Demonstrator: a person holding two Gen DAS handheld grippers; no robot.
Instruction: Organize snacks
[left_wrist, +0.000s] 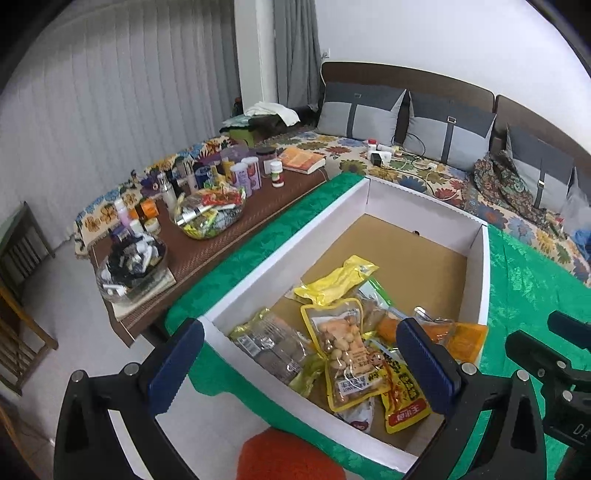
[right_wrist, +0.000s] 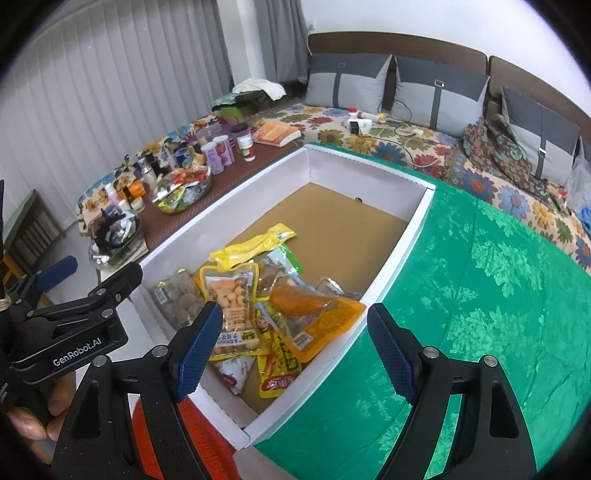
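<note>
A white cardboard box (left_wrist: 280, 240) (right_wrist: 406, 236) with a brown floor stands on a green cloth (left_wrist: 524, 273) (right_wrist: 480, 280). Several snack packets lie heaped at its near end: a clear yellow-edged pouch of round nuts (left_wrist: 345, 343) (right_wrist: 231, 295), an orange packet (left_wrist: 461, 336) (right_wrist: 314, 314), a yellow packet (left_wrist: 340, 280) (right_wrist: 258, 243). My left gripper (left_wrist: 301, 363) hangs open above the near end of the box, nothing between its fingers. My right gripper (right_wrist: 295, 347) is open too, over the box's near right corner, and holds nothing.
A brown side table (left_wrist: 288, 184) (right_wrist: 269, 157) to the left carries bottles, jars, a book and a clear bowl of packets (left_wrist: 210, 216) (right_wrist: 183, 190). Behind runs a flowered sofa with grey cushions (left_wrist: 358, 110). An orange-red cushion (left_wrist: 288, 458) lies below the box.
</note>
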